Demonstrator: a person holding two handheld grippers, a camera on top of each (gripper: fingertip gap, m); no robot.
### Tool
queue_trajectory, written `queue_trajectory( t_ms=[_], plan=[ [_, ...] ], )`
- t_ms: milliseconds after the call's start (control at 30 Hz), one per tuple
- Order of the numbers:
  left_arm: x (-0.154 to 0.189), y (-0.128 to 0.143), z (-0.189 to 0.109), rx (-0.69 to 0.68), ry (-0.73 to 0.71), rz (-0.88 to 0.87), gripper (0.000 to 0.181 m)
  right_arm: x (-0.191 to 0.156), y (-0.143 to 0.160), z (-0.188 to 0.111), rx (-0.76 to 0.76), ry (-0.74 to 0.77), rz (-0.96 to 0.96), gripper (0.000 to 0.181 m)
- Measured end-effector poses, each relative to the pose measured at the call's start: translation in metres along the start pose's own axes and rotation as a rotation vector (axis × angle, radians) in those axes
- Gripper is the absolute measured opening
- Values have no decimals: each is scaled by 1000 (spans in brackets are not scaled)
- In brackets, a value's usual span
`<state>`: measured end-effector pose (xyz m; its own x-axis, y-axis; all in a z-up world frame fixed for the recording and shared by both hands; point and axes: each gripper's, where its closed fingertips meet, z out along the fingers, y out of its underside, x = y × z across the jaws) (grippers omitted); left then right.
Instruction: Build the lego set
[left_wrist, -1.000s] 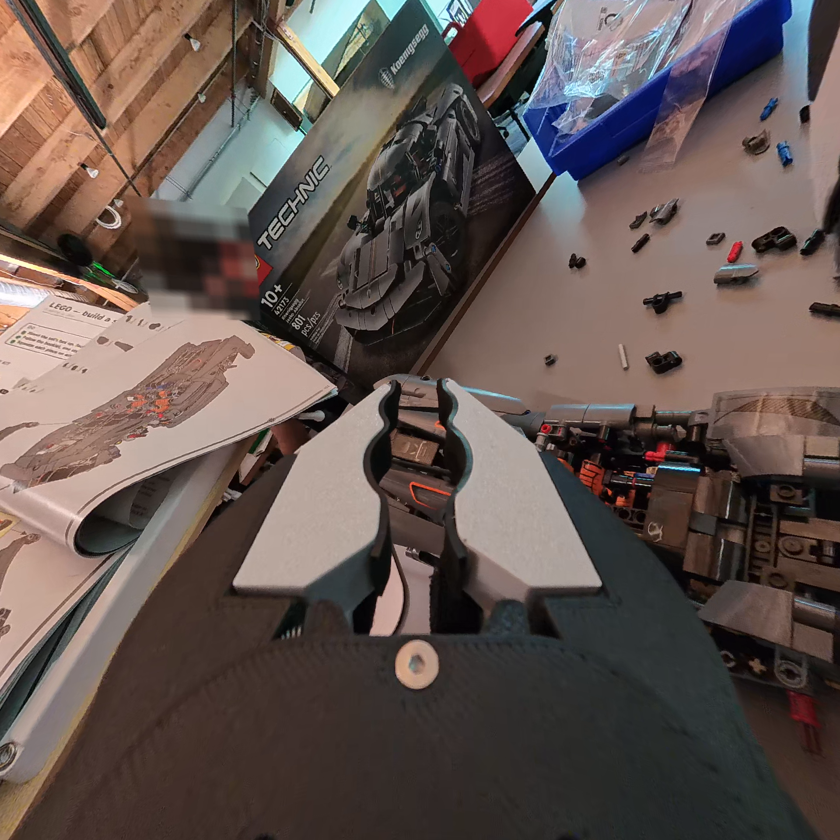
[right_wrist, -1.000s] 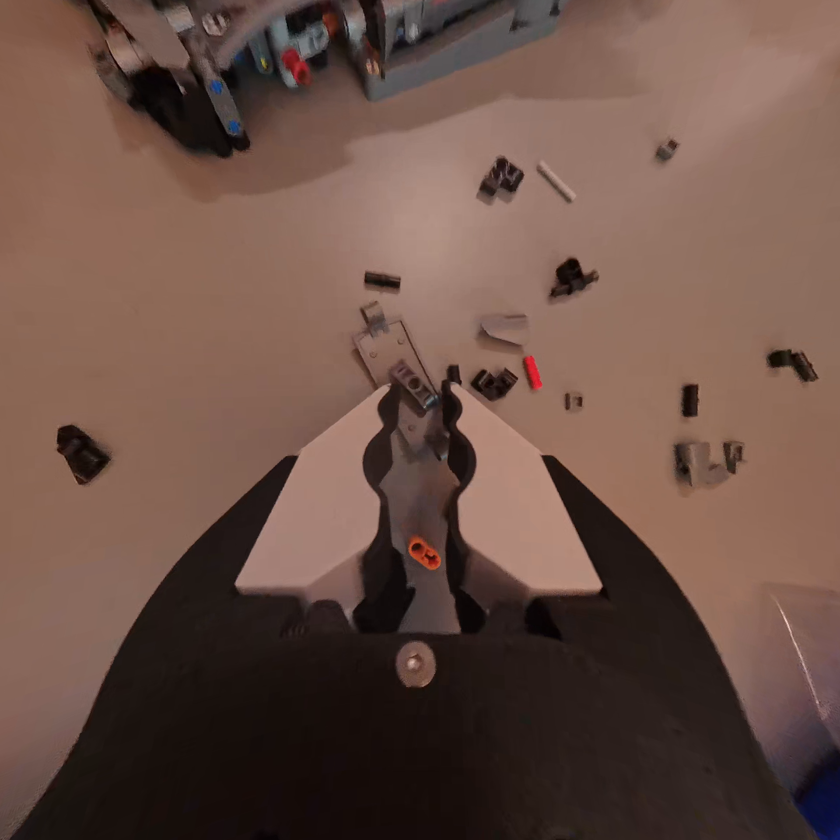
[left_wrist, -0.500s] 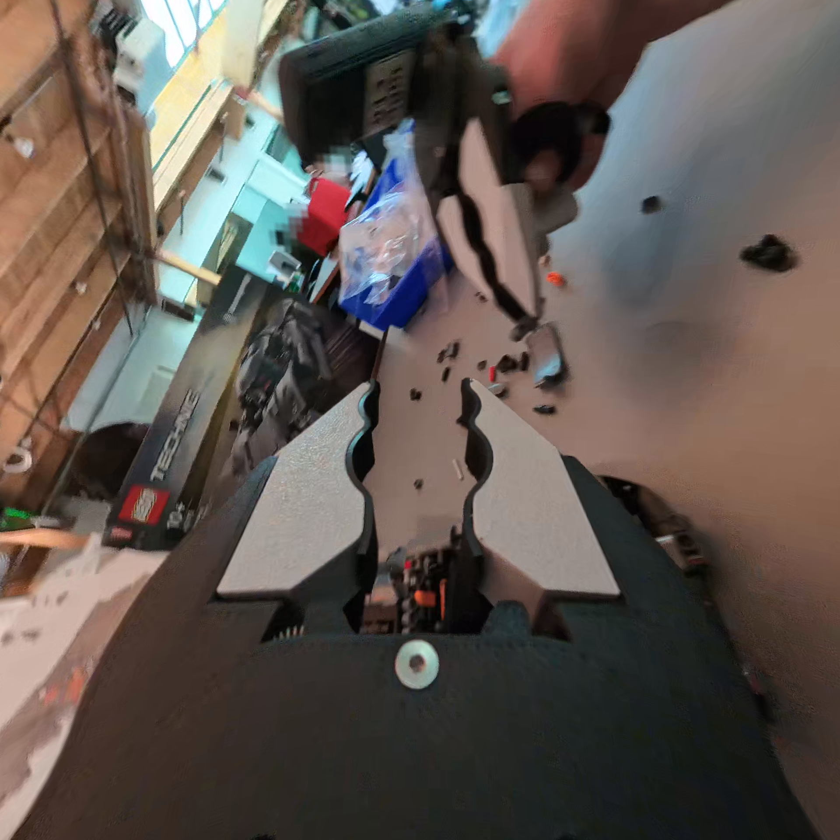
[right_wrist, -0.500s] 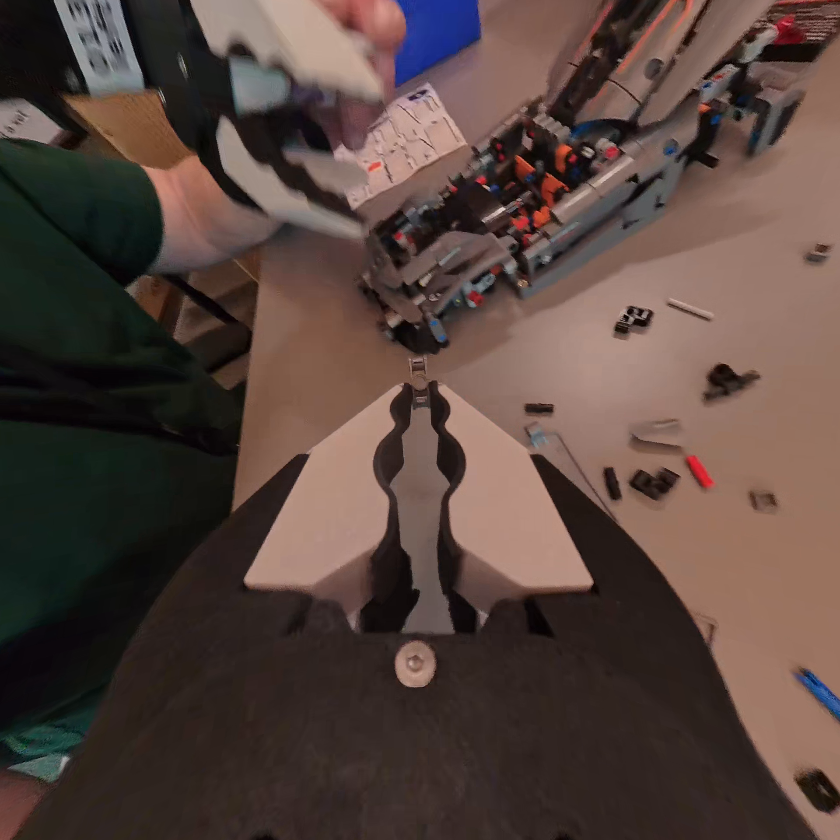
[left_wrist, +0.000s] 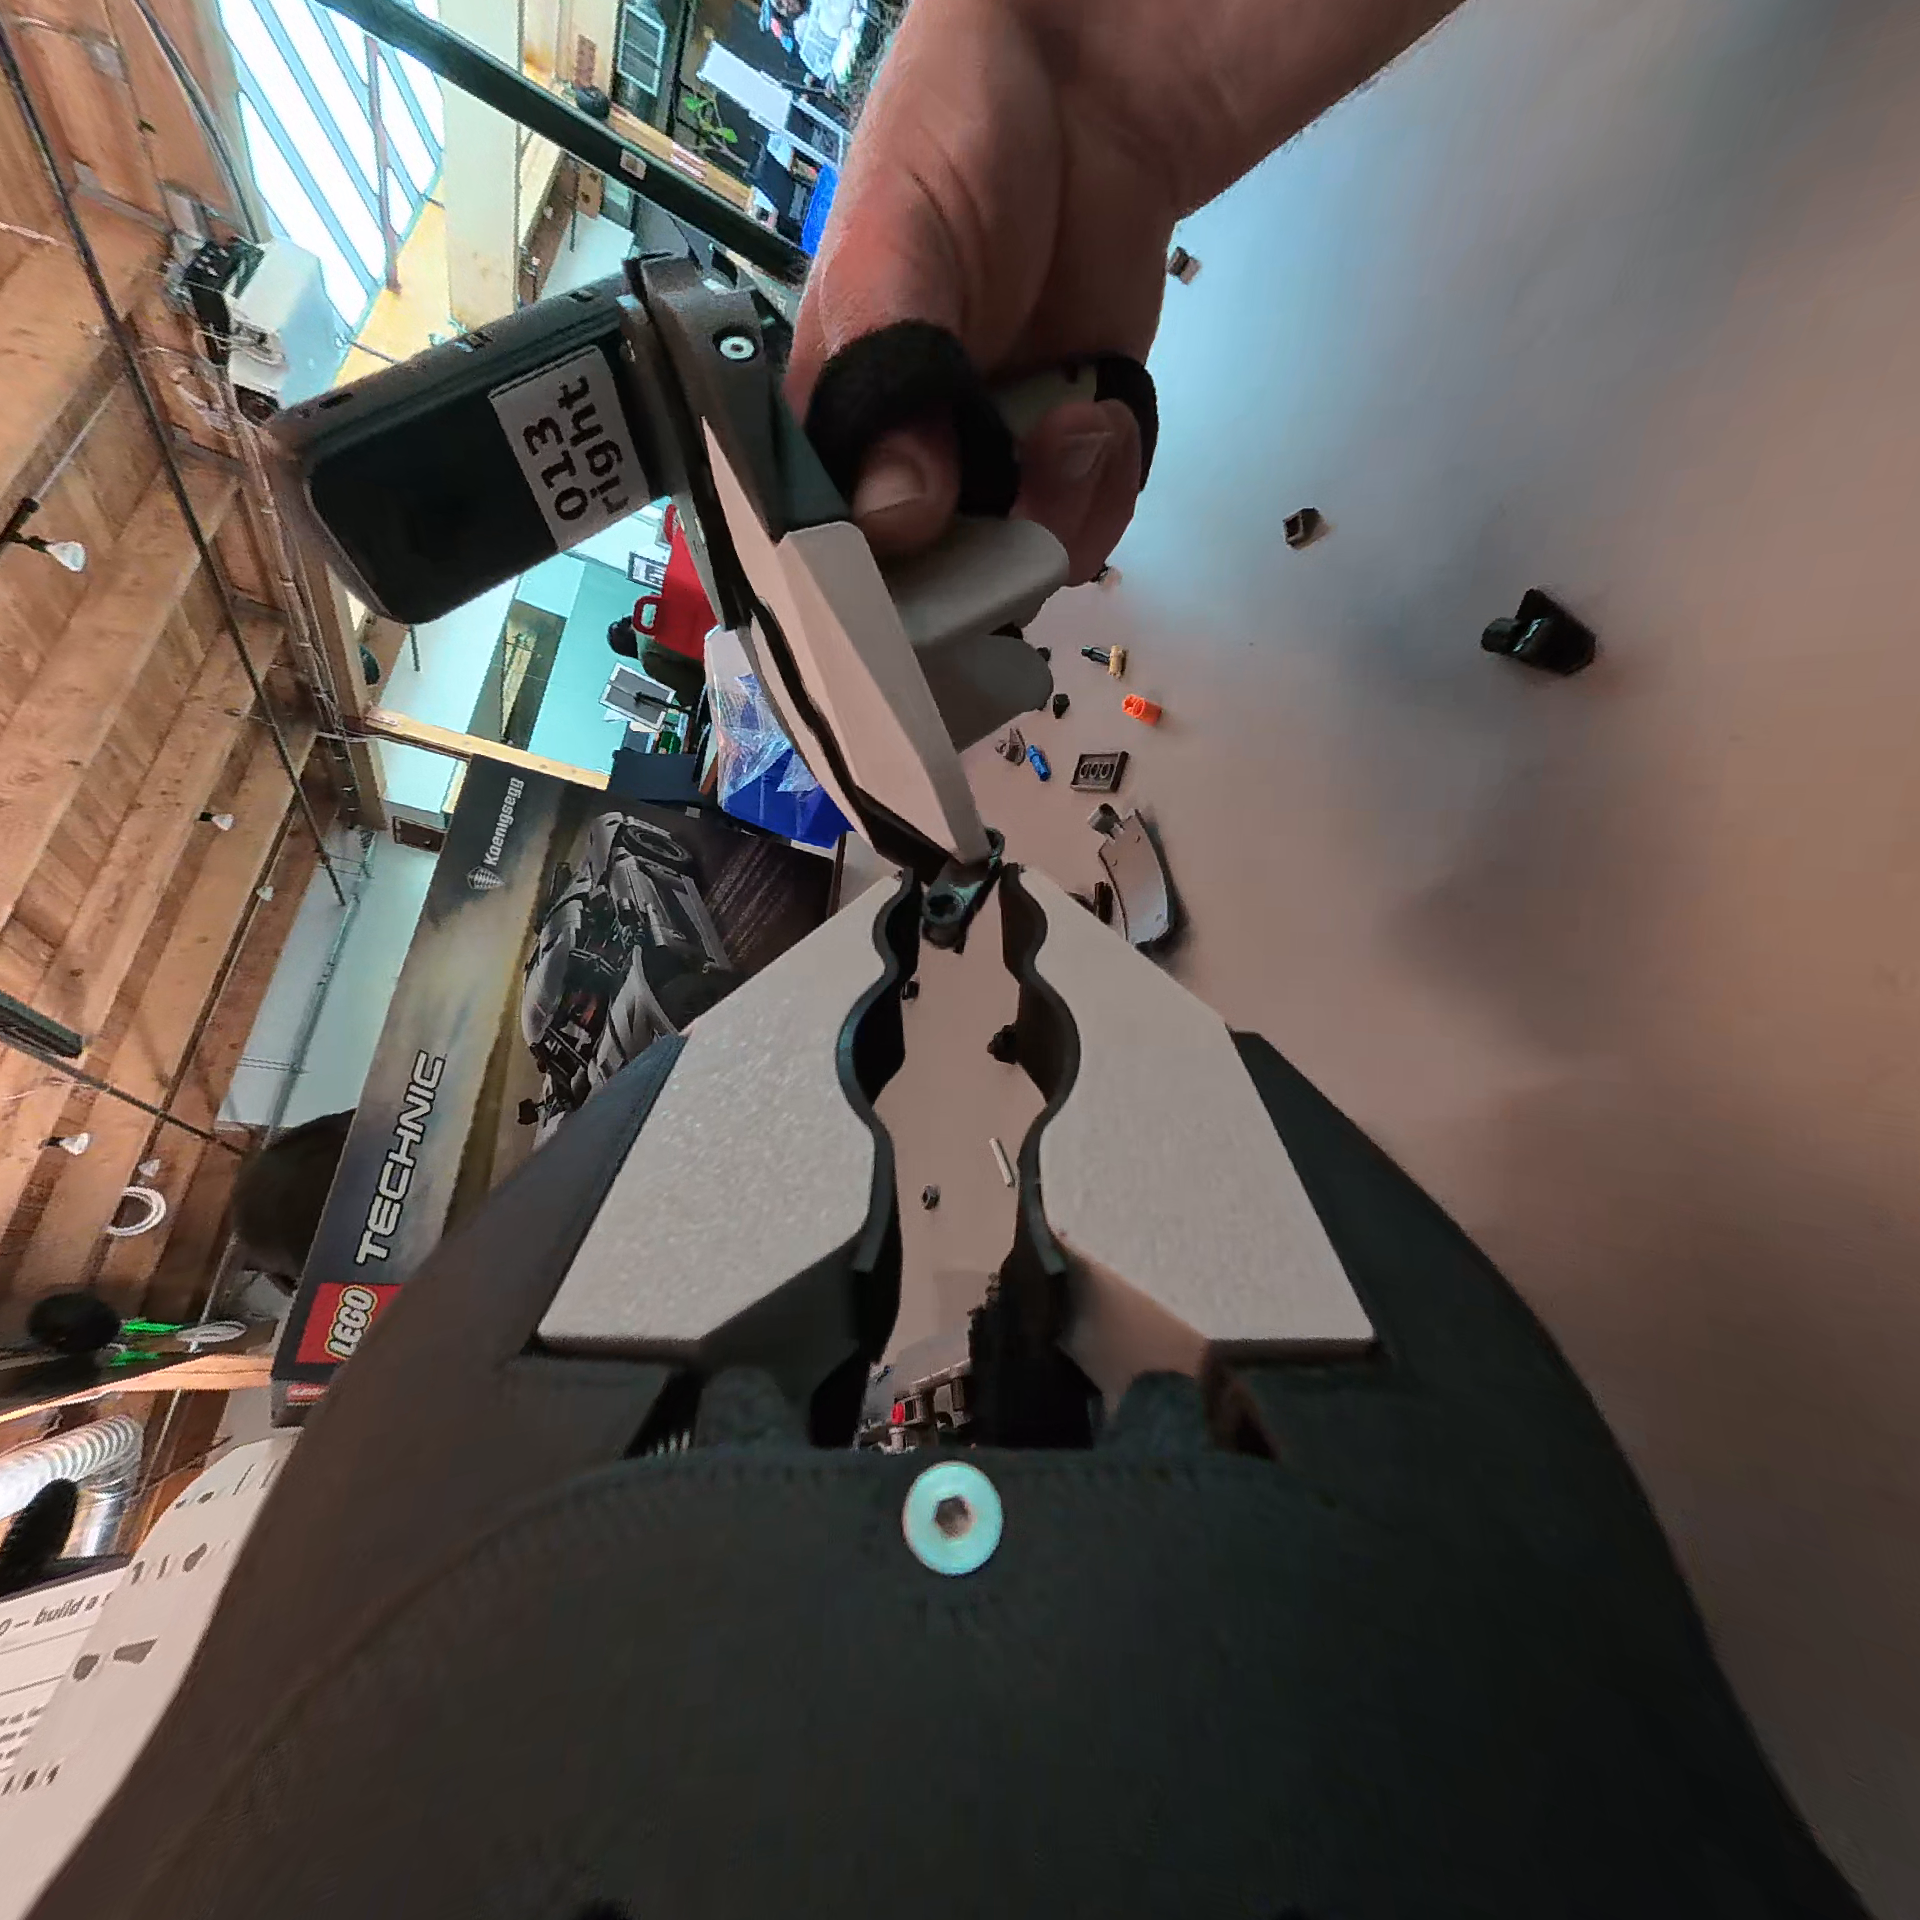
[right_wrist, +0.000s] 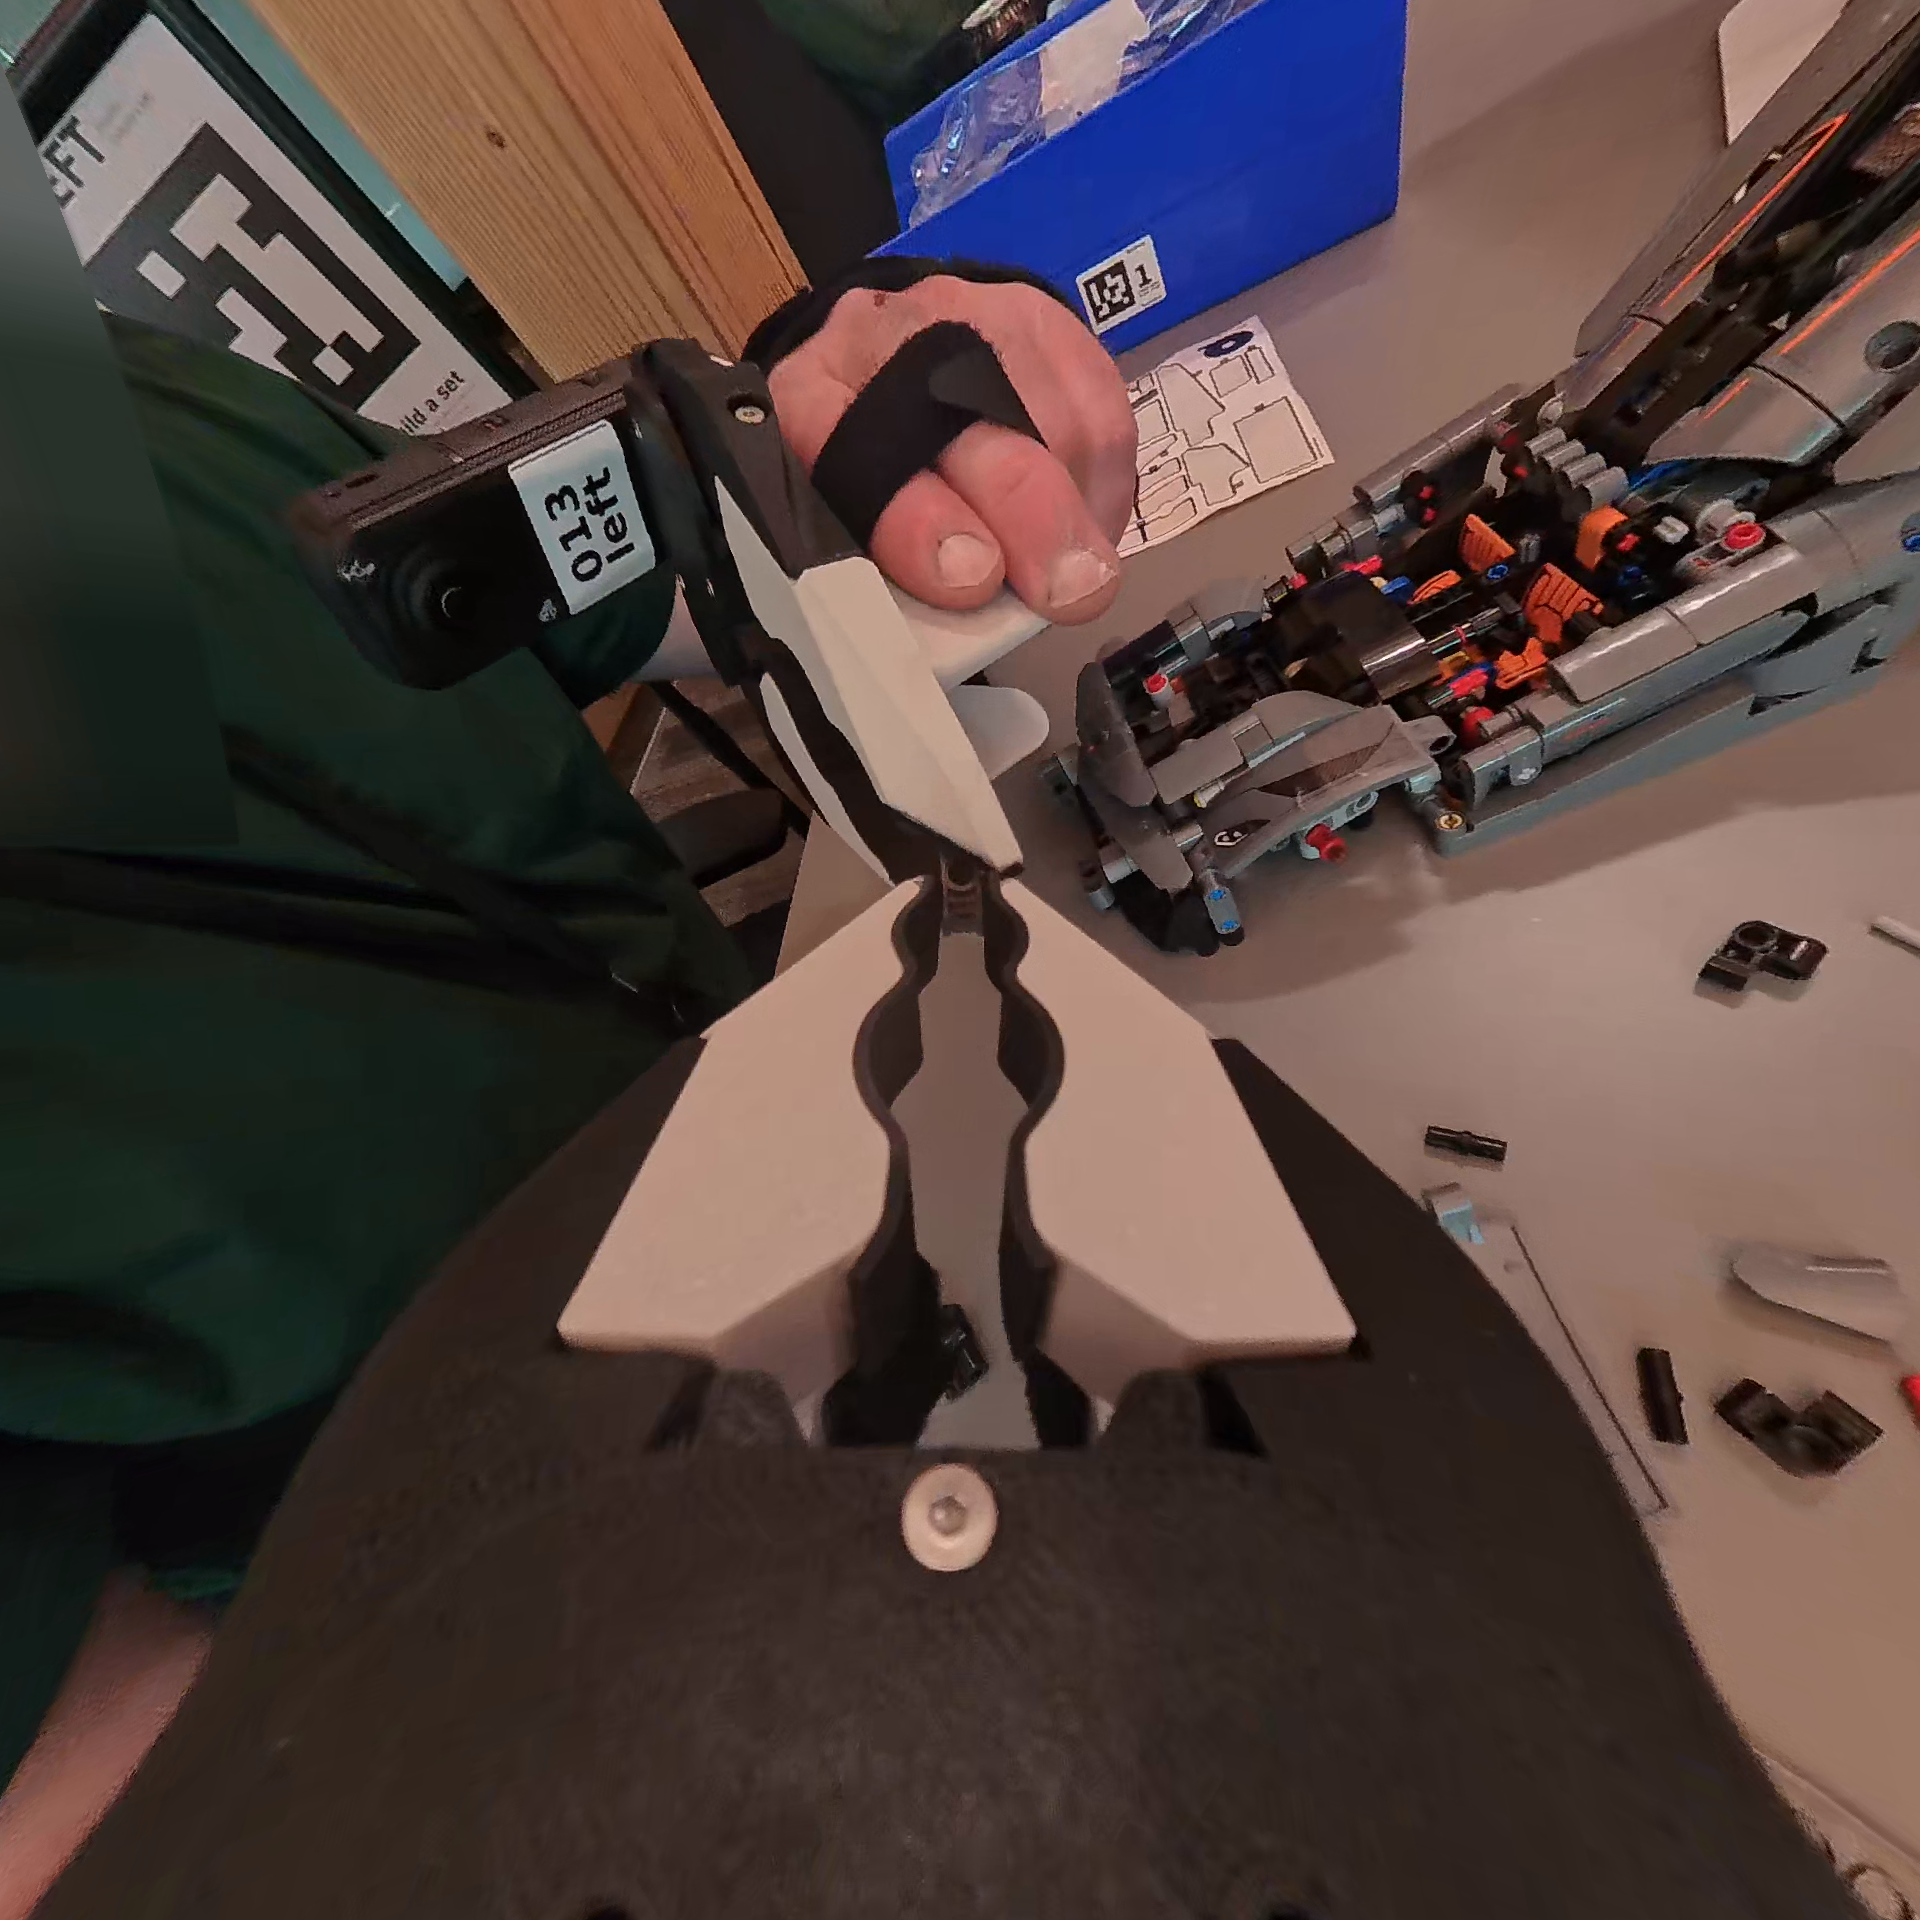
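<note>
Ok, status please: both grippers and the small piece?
Both grippers tip to tip, mid-air. Right gripper shut on small grey piece; left gripper open around it. Car model behind, untouched.

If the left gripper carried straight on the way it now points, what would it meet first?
Almost at once the small dark grey piece at its tips, with the right gripper closed on it; the left gripper seems already touching it.

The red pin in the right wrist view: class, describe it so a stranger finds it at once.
Start at the half-built grey car model on the grey table. Go to its near front corner, beside the blue-tipped pins. The red pin juts from the grey panel there, the only red stub on that corner.
</note>
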<state>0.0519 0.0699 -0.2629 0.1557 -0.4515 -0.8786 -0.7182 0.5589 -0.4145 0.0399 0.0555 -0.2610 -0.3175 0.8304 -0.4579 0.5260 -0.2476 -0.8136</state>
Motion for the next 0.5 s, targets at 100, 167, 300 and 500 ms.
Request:
queue_trajectory(
  t_ms=[100,167,300,500],
  plan=[
    [-5,-1,-4,8,-15,-19,11,-3,-5,0,28,-28,12,6],
    [-9,1,-4,-2,-33,-32,10,-3,-10,0,49,-32,30,6],
    [-18,9,-4,-38,-67,-71,7,4,-19,-1,92,-9,65,6],
    [-30,17,-7,-44,-95,-166,5,11,-35,-1,215,65,89,7]
  ],
)
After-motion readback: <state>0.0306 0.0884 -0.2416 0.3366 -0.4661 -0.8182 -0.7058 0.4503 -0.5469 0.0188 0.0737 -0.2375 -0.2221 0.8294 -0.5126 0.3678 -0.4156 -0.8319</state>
